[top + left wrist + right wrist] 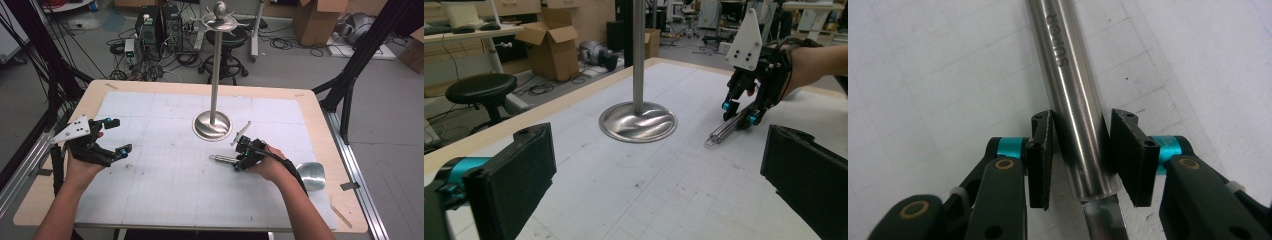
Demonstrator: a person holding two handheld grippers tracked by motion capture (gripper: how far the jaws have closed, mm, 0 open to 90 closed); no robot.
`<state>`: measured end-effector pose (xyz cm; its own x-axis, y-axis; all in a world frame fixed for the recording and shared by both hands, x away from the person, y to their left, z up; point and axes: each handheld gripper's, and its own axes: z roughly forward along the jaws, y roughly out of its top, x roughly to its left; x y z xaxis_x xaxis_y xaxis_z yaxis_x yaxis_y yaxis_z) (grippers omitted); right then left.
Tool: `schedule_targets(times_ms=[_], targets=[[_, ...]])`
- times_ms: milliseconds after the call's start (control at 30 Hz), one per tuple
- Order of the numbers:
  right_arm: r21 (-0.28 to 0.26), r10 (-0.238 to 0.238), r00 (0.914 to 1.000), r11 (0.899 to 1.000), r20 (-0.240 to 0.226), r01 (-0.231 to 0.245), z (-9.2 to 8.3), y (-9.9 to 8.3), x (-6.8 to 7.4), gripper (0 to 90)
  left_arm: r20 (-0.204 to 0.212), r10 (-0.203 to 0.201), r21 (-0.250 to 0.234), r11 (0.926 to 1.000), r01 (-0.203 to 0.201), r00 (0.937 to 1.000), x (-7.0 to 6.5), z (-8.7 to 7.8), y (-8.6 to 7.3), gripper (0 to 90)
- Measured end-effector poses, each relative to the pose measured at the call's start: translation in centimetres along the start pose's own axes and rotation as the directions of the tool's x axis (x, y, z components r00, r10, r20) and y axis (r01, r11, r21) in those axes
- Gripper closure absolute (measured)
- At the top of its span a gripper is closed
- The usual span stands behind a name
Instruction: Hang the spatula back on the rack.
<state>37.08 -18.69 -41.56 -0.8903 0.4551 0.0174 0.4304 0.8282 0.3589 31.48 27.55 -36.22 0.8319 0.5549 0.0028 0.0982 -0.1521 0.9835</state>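
A steel ladle lies on the white mat, its tube handle (222, 159) pointing left and its bowl (310, 175) behind the person's right hand. My right gripper (241, 159) is low on the mat with its jaws on either side of the handle (1073, 85), the pads (1040, 160) pressed close to it. The left gripper view shows this gripper (739, 112) with the handle (724, 132) sticking out towards the stand. My left gripper (112, 137) hovers over the mat's left side, wide open and holding nothing, pads (524, 170) far apart.
A tall steel utensil stand (215, 65) with hooks on top rises from its round base (212, 126) at mid-table, just behind the right gripper. The white grid mat (165, 195) covers a wooden table. Beyond the far edge are a stool (225, 50), cables and boxes.
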Motion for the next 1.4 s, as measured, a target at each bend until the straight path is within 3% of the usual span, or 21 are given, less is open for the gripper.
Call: schedule_targets(times_ms=[67,233,300,400,567,667,700,800,933,967,1033,1100,1167,1200,1400], targets=[[0.012,-0.014,0.9999,1.000,-0.002,0.014,0.0,0.2,0.0,63.4,-0.003,-0.005,-0.003,1.0000,0.005,1.0000,0.0,0.0,0.0,1.8],[0.038,-0.101,0.9948,0.994,0.016,0.100,0.0,0.6,0.6,68.9,-0.008,-0.001,-0.013,0.9999,0.001,1.0000,0.0,-0.3,0.1,1.8],[0.034,-0.072,0.9973,0.997,0.009,0.072,-0.1,0.5,0.5,69.1,-0.008,0.001,-0.016,0.9999,-0.002,1.0000,0.0,-0.3,0.1,1.8],[0.021,-0.072,0.9974,0.997,0.006,0.072,-0.4,0.5,0.4,69.1,-0.008,0.001,-0.014,0.9999,-0.001,1.0000,0.0,-0.4,0.1,1.8],[-0.073,-0.040,0.9992,0.997,0.002,0.040,-2.4,-0.1,0.0,69.1,-0.011,-0.001,-0.012,0.9999,0.001,0.9999,0.1,-0.3,0.1,1.8],[-0.162,-0.015,0.9999,0.987,0.007,0.016,-4.7,-0.8,-0.4,69.1,-0.014,-0.002,-0.014,0.9999,0.002,0.9999,0.1,-0.3,0.1,1.8],[-0.215,-0.005,0.9999,0.977,0.011,0.007,-6.1,-1.2,-0.5,69.1,-0.015,-0.002,-0.017,0.9999,0.001,0.9999,0.1,-0.3,0.1,1.8],[-0.286,0.003,0.9998,0.958,0.019,0.002,-8.2,-1.7,-0.7,69.1,-0.016,-0.003,-0.025,0.9997,0.003,0.9999,0.0,-0.4,0.2,1.8],[-0.397,0.020,0.9993,0.918,0.031,-0.006,-11.9,-2.3,-0.8,69.1,-0.016,-0.002,-0.029,0.9996,0.001,0.9999,0.0,-0.5,0.3,1.8],[-0.429,0.027,0.9993,0.903,0.026,-0.013,-12.7,-2.4,-0.8,69.1,-0.018,-0.003,-0.032,0.9995,0.002,0.9998,0.0,-0.5,0.3,1.8],[-0.466,0.032,0.9993,0.885,0.020,-0.019,-13.6,-2.7,-1.0,69.1,-0.018,-0.002,-0.033,0.9994,0.002,0.9998,0.0,-0.5,0.3,1.8],[-0.512,0.047,0.9989,0.858,0.008,-0.037,-14.6,-2.9,-1.1,69.1,-0.016,-0.002,-0.031,0.9995,0.001,0.9999,0.0,-0.5,0.3,1.8],[-0.540,0.049,0.9988,0.841,0.003,-0.040,-15.2,-3.0,-1.3,69.1,-0.016,-0.003,-0.032,0.9995,0.003,0.9999,0.1,-0.4,0.3,1.8],[-0.551,0.048,0.9988,0.834,0.007,-0.036,-15.4,-3.0,-1.3,69.1,-0.015,-0.003,-0.031,0.9995,0.002,0.9999,0.1,-0.5,0.3,1.8],[-0.580,0.045,0.9990,0.814,0.004,-0.034,-16.6,-2.6,-1.3,69.1,-0.016,-0.005,-0.033,0.9994,0.004,0.9999,0.1,-0.5,0.3,1.8]])
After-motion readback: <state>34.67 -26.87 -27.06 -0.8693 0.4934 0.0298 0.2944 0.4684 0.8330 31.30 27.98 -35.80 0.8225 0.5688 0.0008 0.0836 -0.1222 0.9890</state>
